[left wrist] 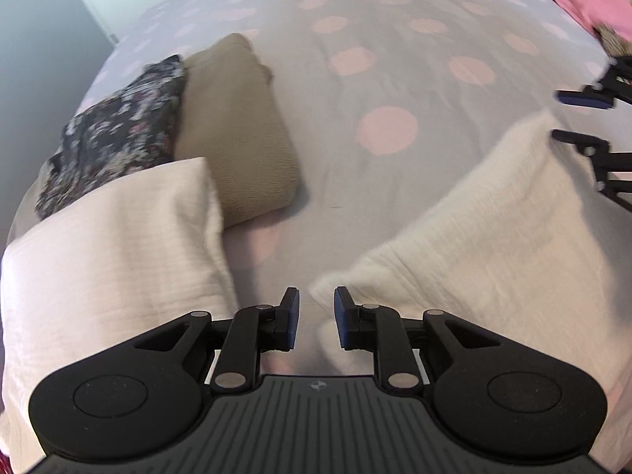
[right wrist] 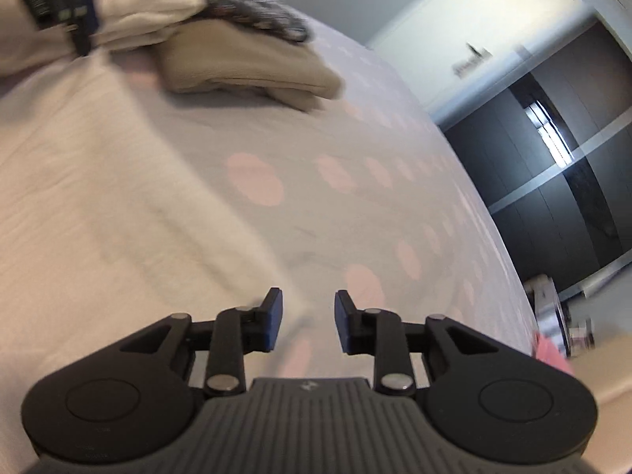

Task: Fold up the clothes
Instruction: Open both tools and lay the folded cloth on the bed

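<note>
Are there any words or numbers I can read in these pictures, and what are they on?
None can be read.
Left gripper body: a small round emblem, no letters.
Right gripper body: a small mark, too blurred to read.
White door: a dark smudge, too blurred to tell.

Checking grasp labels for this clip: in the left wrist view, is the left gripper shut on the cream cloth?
No. The left gripper stands open with bedsheet visible between its fingers, and the cream cloth lies beside it, ungripped.

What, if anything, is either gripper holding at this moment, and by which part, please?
Nothing is held. The left gripper is open above the cream garment, with no cloth between its pads. The right gripper is open too, over that garment's edge.
</note>
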Available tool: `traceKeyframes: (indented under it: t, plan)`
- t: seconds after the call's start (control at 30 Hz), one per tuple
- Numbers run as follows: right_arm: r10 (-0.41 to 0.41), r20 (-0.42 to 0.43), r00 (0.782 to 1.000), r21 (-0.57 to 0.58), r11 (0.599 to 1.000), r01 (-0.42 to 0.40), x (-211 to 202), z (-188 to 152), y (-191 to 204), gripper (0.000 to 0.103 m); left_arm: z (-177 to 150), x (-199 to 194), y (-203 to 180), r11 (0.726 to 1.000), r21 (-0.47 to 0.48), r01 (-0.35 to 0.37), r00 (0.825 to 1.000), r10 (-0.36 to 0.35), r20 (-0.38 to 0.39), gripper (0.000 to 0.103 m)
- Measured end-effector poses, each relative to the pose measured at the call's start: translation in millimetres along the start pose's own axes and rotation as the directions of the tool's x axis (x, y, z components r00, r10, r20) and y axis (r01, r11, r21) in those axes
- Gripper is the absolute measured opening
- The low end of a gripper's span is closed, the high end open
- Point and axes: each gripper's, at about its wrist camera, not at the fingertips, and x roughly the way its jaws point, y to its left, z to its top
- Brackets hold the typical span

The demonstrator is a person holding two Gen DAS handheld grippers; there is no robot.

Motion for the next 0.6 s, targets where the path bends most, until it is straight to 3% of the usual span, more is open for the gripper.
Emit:
traceKeyframes:
  t: [0.1,0.23,0.43,0.6]
  plan:
    - [0.036,-0.020,0.999,0.178,0.984,-0.031,-20,-13,-25,0.031,0,-15,9,0.997,-0.076,0.031,0.999,-0.029,0.029,0.018]
    - [0.079,-0.014,0.997,0.309,0.948,-0.070,-52,-37,-33,0.030,-9,-30,0,0.988,-0.113,0.107,0.993,-0.101,0.057,0.018]
    - [0.180,0.015,0.984,0.474,0.865,-0.165,-90,-67,-15,0.030,-29,-37,-31,0.979,-0.091,0.181,0.983,-0.177,0.049,0.018]
    - [0.271,0.031,0.962,0.530,0.812,-0.245,-89,-77,10,0.030,-52,-31,-68,0.981,-0.076,0.178,0.984,-0.176,0.038,0.018]
